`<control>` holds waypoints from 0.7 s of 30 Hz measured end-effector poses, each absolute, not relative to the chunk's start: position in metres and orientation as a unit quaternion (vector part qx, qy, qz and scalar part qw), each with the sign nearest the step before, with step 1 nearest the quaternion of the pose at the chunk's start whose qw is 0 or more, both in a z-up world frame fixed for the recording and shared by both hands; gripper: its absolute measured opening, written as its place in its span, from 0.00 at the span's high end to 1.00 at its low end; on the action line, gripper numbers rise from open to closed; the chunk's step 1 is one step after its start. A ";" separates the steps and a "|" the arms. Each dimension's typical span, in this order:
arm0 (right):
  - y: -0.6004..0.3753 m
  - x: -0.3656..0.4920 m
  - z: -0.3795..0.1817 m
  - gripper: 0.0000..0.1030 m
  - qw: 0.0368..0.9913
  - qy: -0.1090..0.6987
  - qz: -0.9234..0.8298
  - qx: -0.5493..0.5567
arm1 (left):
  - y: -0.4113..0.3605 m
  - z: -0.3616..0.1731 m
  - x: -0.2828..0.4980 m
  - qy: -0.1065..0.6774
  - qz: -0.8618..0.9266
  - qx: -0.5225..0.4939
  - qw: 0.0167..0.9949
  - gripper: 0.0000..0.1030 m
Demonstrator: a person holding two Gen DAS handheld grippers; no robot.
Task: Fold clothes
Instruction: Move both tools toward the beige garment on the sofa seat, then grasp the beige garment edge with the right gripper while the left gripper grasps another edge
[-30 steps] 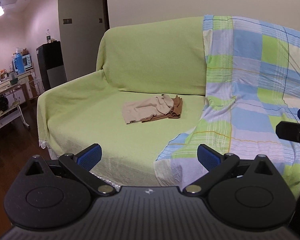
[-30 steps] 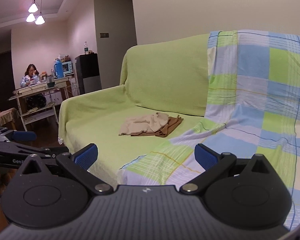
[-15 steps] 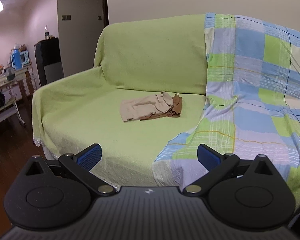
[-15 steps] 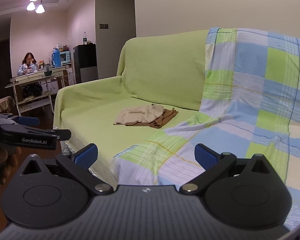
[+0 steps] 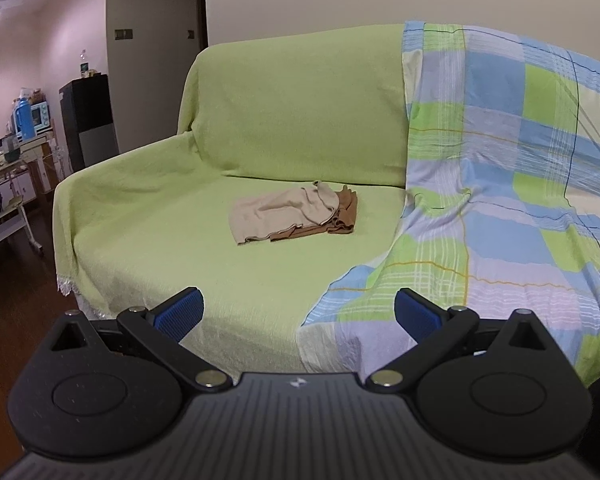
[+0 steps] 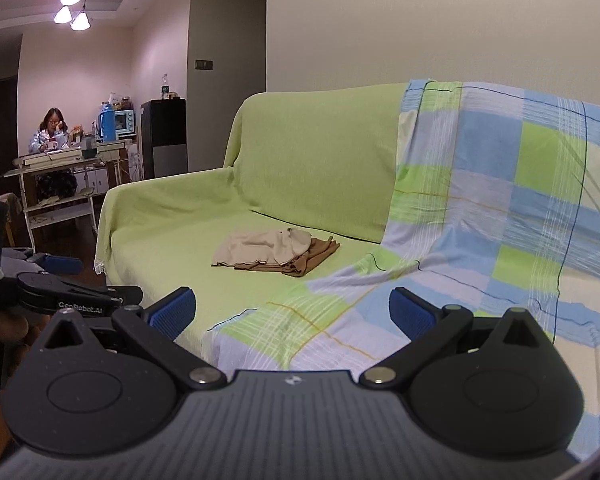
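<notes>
Holding both claws spread and empty, left claw (image 5: 298,310) and right claw (image 6: 292,310), well short of the sofa (image 5: 172,240). Beige garment (image 5: 284,210) bunched over brown garment (image 5: 340,220) mid-seat; loosely heaped, not squared, presumably staged for folding.

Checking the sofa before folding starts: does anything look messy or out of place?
Yes. The beige garment lies crumpled on the brown one mid-seat, neither folded. The plaid sheet hangs slanted over the sofa's right side, wrinkled. Both grippers are open and empty.
</notes>
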State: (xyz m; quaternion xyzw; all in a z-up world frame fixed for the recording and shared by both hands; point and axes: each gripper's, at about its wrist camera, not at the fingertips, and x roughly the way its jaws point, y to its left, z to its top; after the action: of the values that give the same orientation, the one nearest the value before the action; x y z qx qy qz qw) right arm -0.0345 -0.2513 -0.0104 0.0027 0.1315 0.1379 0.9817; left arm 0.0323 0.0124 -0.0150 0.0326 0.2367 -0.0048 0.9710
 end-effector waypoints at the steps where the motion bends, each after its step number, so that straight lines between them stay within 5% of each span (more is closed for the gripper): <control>1: -0.250 -0.027 -0.010 0.01 0.982 0.134 0.137 0.000 | 0.014 -0.015 0.036 0.237 -0.004 0.032 0.971 0.01; 21: -0.164 0.284 -0.039 0.02 0.945 0.202 0.217 -0.135 | 0.097 -0.087 0.300 0.265 0.035 -0.061 0.962 0.01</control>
State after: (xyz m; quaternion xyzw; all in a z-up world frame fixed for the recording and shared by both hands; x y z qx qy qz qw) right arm 0.2841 -0.1635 -0.0386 -0.1349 0.2021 0.2172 0.9454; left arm 0.2999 0.0965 -0.0866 -0.0614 0.2648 0.0346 0.9617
